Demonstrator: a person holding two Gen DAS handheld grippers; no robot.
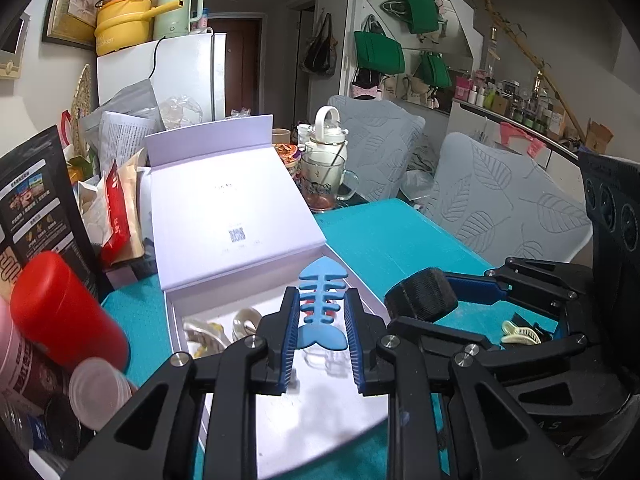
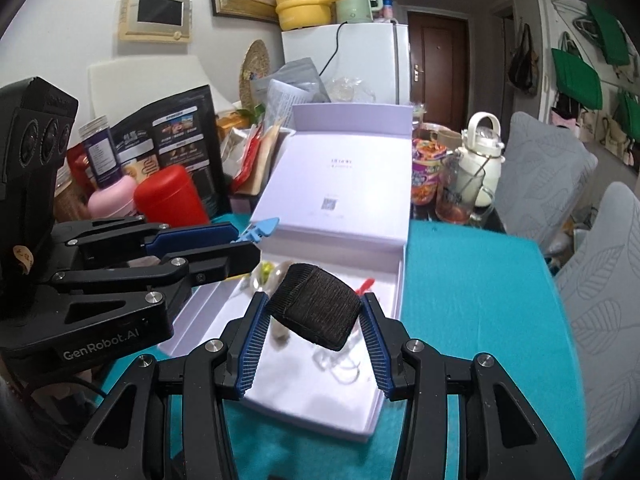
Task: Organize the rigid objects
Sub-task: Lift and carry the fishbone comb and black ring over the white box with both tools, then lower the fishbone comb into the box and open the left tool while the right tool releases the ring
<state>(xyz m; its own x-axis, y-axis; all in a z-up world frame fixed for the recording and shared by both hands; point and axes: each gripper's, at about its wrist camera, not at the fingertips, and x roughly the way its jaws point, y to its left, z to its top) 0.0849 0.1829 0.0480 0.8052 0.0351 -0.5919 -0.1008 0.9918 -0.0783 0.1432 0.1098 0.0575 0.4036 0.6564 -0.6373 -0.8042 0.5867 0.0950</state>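
An open lavender box (image 1: 344, 408) lies on the teal table, also in the right wrist view (image 2: 304, 396). My left gripper (image 1: 322, 308) is shut on a blue fish-bone clip (image 1: 322, 300) and holds it above the box; the clip's tip shows in the right wrist view (image 2: 262, 228). My right gripper (image 2: 314, 314) is shut on a black hair roller (image 2: 316, 312) over the box; the roller also shows in the left wrist view (image 1: 422, 294). Pale clips (image 1: 208, 334), a red piece (image 2: 365, 285) and a clear clip (image 2: 344, 364) lie in the box.
A red canister (image 1: 66, 310), jars and snack bags crowd the table's left. A glass mug (image 1: 322, 180), a white kettle (image 1: 328, 132) and a noodle cup (image 2: 426, 176) stand behind the box lid. A cream claw clip (image 1: 520, 332) lies on the table. Grey chairs (image 1: 504, 208) stand at the right.
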